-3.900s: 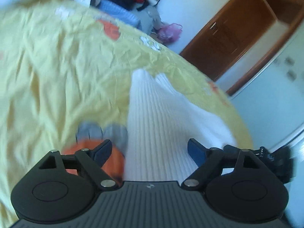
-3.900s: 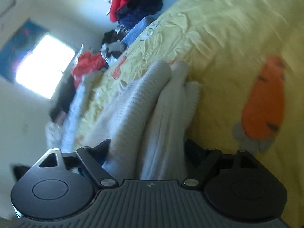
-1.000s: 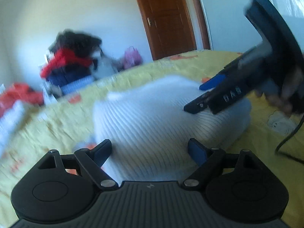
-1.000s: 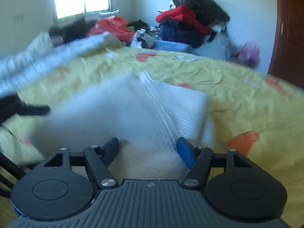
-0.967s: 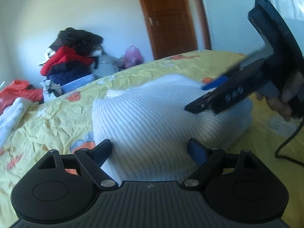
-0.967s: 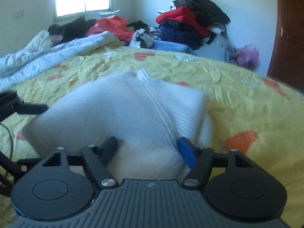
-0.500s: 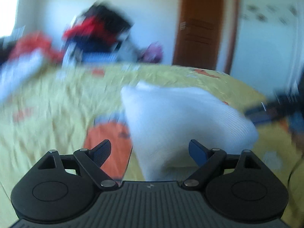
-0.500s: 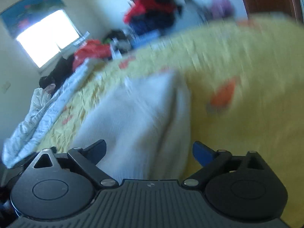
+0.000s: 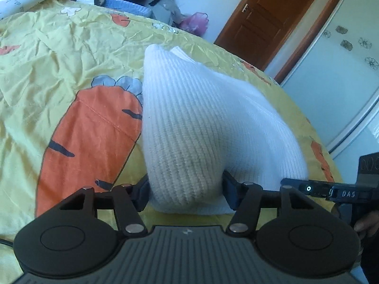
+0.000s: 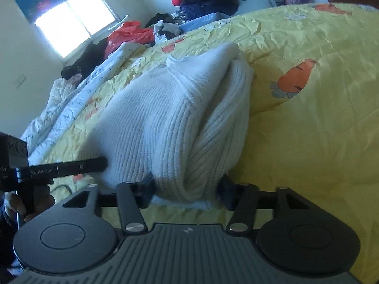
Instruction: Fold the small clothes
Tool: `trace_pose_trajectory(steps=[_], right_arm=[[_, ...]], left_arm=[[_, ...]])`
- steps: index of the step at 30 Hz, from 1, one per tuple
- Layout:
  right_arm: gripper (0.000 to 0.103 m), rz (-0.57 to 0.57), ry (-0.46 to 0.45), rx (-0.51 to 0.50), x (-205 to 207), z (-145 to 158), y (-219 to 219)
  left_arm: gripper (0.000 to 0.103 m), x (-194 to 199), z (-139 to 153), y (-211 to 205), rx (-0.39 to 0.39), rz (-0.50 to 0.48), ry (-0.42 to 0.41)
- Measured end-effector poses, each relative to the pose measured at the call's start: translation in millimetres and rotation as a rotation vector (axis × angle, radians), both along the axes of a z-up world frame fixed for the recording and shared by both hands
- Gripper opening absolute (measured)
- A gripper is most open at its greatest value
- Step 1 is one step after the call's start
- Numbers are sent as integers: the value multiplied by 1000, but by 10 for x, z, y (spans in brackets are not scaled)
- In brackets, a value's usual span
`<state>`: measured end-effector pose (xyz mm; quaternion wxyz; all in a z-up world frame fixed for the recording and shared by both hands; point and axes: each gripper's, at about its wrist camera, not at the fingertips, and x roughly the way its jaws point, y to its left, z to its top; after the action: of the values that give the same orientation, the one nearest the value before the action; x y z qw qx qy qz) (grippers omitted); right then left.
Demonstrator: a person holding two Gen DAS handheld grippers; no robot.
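Two tools pinch one folded white knit sweater [image 9: 208,127] lying mid-frame on your yellow carrot-print bedspread [image 9: 59,59]. Your left tool [image 9: 186,193] is closing on its near corner, pads pressing the knit. Your right tool [image 10: 187,190] is closing likewise on the bunched folded edge at lower centre

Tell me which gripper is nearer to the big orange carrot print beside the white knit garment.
Left. The left gripper closes on the white knit garment's end right beside the big orange carrot print; the right gripper closes on the opposite end.
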<state>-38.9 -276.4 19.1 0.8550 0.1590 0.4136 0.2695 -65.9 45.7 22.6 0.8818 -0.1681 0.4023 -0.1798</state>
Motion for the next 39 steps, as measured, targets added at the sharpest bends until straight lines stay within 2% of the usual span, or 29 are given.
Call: trace_pose_trajectory(steps=[3, 4, 5, 6, 9, 11, 13, 14, 16, 18, 19, 20, 21, 22, 23, 25, 27, 28, 30, 31, 34, 36, 39], right_arm=[[80, -40, 50, 95, 87, 158, -149], [87, -69, 48, 143, 115, 222, -228], [95, -97, 34, 176, 143, 265, -295], [97, -125, 8, 209, 196, 311, -363], [98, -207, -13, 197, 498, 373, -418], [97, -216, -9, 197, 753, 375, -359], [96, -209, 25, 190, 1013, 308, -274], [96, -217, 55, 166, 1152, 242, -218], [96, -208, 100, 112, 1334, 123, -100], [87, -182, 137, 82, 1440, -4, 27], [83, -161, 128, 98, 1446, -45, 61], [75, -145, 106, 95, 1429, -55, 102], [68, -136, 85, 88, 1409, -43, 115], [50, -132, 56, 89, 1367, -4, 98], [44, -137, 30, 87, 1318, 44, 72], [40, -146, -2, 130, 1217, 67, -77], [40, -164, 13, 147, 1204, -81, -140], [42, -178, 16, 166, 1212, -119, -150], [53, -210, 48, 189, 1271, -118, -147], [68, -219, 60, 186, 1288, -109, -133], [82, -240, 68, 156, 1239, -21, -135], [83, -264, 26, 169, 1113, 86, -226], [81, -322, -80, 169, 889, 314, -297]], left_arm=[[63, -104, 216, 140, -10, -21, -35], [65, -141, 294, 198, -16, -23, -64], [75, -160, 372, 250, -22, -25, -93], [85, -164, 437, 281, -26, -18, -115], [88, 13, 532, 300, -11, 37, -167], [88, 307, 456, 262, 10, 52, -141], [88, 645, 280, 211, 32, 70, -53], [88, 765, 221, 200, 19, 74, -22], [89, 955, 141, 211, -66, 56, -10], [89, 1119, 130, 195, -109, 37, 22], [88, 1192, 121, 186, -120, 31, 40], [84, 1239, 116, 161, -108, 36, 50], [68, 1254, 134, 121, -81, 37, 43], [59, 1233, 179, 81, -49, 26, 13], [49, 1182, 230, 44, -10, 16, -25], [47, 1055, 286, -53, 60, -16, -91], [48, 981, 212, -181, 142, -32, -140], [48, 966, 191, -219, 166, -30, -163], [54, 1014, 219, -205, 149, -18, -142], [56, 997, 248, -184, 147, -15, -138], [70, 879, 365, -97, 157, -19, -156], [78, 767, 457, -40, 173, -12, -192], [79, 569, 561, -25, 219, 25, -272]])
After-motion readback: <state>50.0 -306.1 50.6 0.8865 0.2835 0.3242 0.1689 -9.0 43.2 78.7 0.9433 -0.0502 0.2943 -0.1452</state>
